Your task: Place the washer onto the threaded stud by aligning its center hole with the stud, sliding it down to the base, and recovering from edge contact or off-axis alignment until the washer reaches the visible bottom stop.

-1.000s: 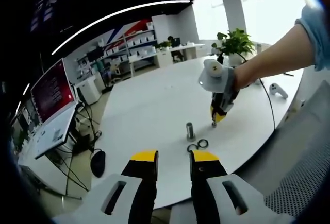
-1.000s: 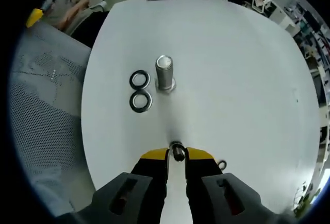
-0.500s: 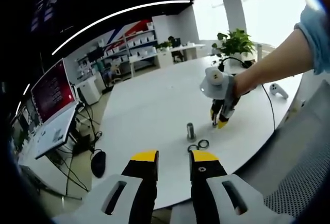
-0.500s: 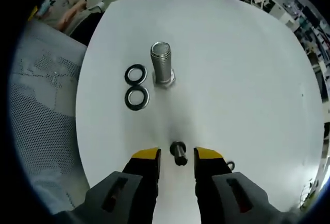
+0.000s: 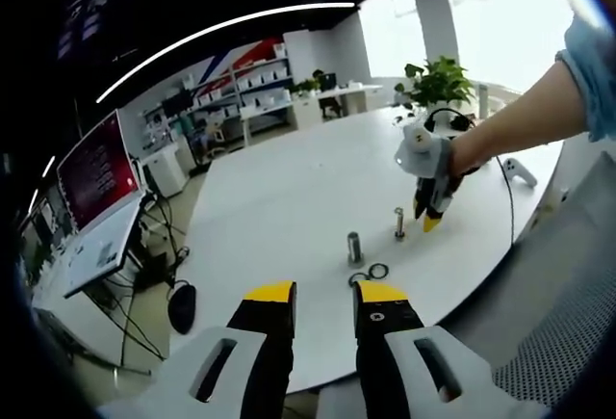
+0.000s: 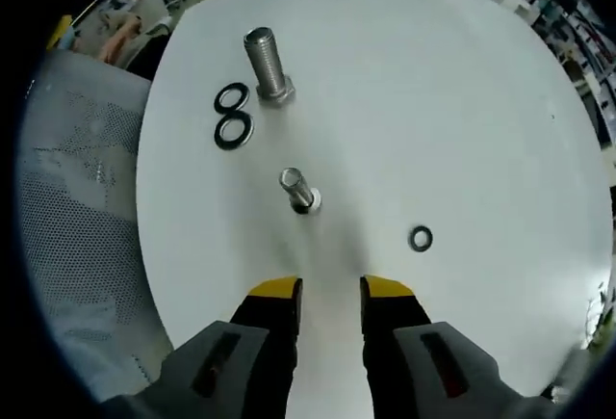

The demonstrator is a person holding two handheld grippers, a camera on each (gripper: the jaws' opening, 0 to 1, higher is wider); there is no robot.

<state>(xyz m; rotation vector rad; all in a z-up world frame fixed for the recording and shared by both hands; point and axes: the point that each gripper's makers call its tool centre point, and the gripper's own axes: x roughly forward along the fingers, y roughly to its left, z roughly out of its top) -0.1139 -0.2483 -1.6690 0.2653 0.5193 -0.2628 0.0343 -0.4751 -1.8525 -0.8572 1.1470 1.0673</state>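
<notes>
Two threaded studs stand upright on the white round table (image 6: 433, 101): a thick one (image 6: 268, 65) with a hex base and a slimmer one (image 6: 297, 190) nearer my right gripper. Two dark washers (image 6: 232, 116) lie side by side beside the thick stud, and a small washer (image 6: 420, 238) lies alone to the right. My right gripper (image 6: 330, 292) is open and empty, held above the table short of the slim stud. In the left gripper view, the thick stud (image 5: 355, 246), slim stud (image 5: 398, 222) and washers (image 5: 370, 273) sit beyond my open left gripper (image 5: 322, 294). The right gripper (image 5: 430, 215) hovers beside the slim stud.
A grey mesh chair (image 6: 77, 246) sits beside the table's edge. A potted plant (image 5: 438, 80), a cable and a white controller (image 5: 521, 170) lie at the table's far side. Desks, monitors and shelves fill the room beyond. A person's arm (image 5: 520, 116) holds the right gripper.
My right gripper opened, left the slim stud standing on the table, and drew back and up. The left gripper has not moved.
</notes>
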